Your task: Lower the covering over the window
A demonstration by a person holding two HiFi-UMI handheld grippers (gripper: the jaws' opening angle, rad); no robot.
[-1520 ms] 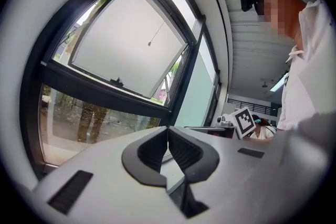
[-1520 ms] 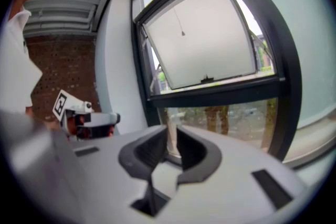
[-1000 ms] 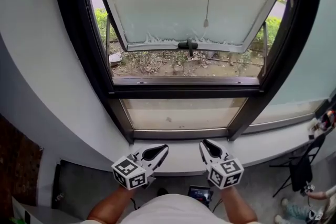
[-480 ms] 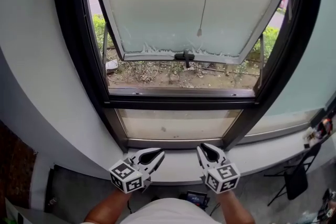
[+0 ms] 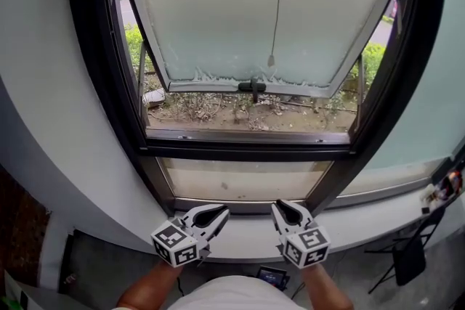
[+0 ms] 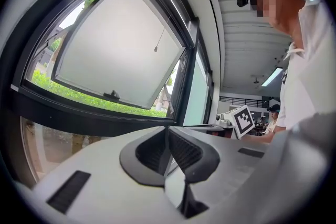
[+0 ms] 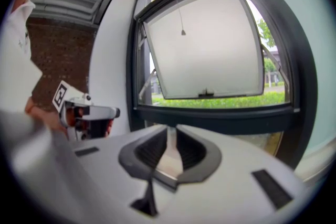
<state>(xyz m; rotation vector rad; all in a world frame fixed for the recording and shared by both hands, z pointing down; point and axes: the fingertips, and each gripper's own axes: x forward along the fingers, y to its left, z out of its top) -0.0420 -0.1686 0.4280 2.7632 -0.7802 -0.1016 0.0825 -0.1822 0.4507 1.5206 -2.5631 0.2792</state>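
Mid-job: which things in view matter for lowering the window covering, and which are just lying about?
Job: hanging pull cord, likely the covering's; window frame; left gripper and right gripper, both shut, empty.
Lying about: folding chair; small items on the sill; dark device on the floor.

White shirt point(image 5: 232, 295), pale grey plastic left gripper point(image 5: 224, 210), matching right gripper point(image 5: 278, 205), black ribbed inner linings point(image 6: 186, 150), black-and-white square-marker cubes point(image 5: 176, 245).

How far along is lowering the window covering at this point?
Done: nothing; no covering shows over the window. In hand: nothing; left gripper and right gripper are shut, empty, near the sill. Remaining: likely take the hanging pull cord and draw the covering down.
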